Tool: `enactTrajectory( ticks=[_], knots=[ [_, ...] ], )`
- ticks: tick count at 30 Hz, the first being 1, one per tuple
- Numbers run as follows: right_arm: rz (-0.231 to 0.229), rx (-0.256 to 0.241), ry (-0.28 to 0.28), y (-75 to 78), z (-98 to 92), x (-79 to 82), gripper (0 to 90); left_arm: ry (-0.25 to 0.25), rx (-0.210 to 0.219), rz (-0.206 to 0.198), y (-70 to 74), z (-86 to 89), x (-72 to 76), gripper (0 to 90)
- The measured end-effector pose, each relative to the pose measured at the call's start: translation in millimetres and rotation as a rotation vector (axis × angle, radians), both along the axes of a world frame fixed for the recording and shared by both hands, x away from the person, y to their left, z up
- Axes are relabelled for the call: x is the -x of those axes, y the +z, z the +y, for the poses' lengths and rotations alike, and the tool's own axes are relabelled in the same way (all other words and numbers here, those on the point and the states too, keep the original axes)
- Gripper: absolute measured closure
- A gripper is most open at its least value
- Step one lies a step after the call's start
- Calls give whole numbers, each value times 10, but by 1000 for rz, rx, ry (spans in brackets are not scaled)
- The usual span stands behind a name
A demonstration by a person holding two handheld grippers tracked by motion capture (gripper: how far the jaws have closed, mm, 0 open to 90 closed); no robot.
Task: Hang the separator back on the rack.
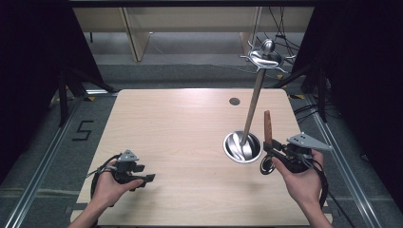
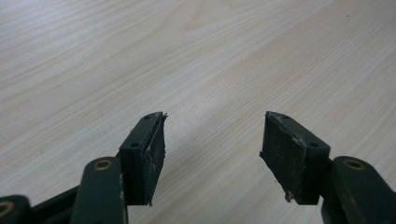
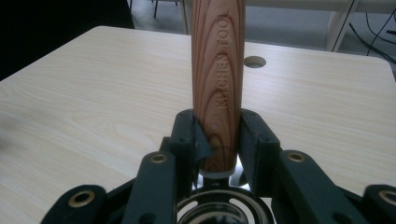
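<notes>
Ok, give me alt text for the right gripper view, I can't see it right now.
The right gripper is shut on a wooden handle stamped KITCHEN TOOL, which stands upright between its black jaws. Behind it lies the light wood table with a round hole.

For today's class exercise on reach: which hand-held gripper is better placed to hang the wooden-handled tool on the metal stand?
Right. The right hand-held gripper already clamps the wooden-handled tool beside the metal stand; the left hand-held gripper is open, farther away.

Lab recording bay, black curtains [image 1: 28, 71], aluminium floor rails [image 1: 40, 166], loose cables [image 1: 280, 28], bare wooden table [image 1: 180, 123]
</notes>
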State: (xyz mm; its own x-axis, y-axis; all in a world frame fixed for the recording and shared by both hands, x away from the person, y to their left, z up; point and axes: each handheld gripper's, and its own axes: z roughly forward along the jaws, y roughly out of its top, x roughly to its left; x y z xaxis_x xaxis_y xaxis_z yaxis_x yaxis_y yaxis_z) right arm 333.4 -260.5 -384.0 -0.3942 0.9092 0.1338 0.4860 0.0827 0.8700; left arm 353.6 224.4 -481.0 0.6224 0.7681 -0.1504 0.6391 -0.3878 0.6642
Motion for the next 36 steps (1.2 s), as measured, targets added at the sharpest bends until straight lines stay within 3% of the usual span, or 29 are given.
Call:
enactTrajectory(
  ticks=[7,8,13,17,20,21,22,25,28,32,35,36],
  knots=[
    [-11,0,0,29,-11,-1,696,-2,7,4,-1,-4,2,386],
    [-26,19,14,34,-32,-13,696,-1,4,2,0,-3,2,386],
    [-25,6,-9,55,-19,4,696,-2,5,2,0,-3,3,386],
    [-60,43,7,66,-48,-19,696,-8,-1,-3,3,1,0,385],
    [-49,18,-13,87,-27,1,696,-7,0,-3,3,1,1,386],
    [-66,30,2,96,-42,-8,696,-1,-4,-5,1,2,-1,386],
    [-61,11,8,106,-36,-3,696,-1,-4,-5,2,3,0,386],
    [-53,15,-13,120,-29,5,696,-1,-4,-6,3,3,0,386],
    [-79,37,-7,132,-50,-6,696,5,0,-3,-2,-4,-1,386],
    [-64,24,-20,165,-43,8,696,4,1,-2,-2,-5,-1,386],
    [-84,14,-21,172,-43,0,695,-3,2,-5,2,-3,1,386],
    [-94,33,-12,181,-54,-11,696,-3,1,-5,1,-2,1,386]
  ],
)
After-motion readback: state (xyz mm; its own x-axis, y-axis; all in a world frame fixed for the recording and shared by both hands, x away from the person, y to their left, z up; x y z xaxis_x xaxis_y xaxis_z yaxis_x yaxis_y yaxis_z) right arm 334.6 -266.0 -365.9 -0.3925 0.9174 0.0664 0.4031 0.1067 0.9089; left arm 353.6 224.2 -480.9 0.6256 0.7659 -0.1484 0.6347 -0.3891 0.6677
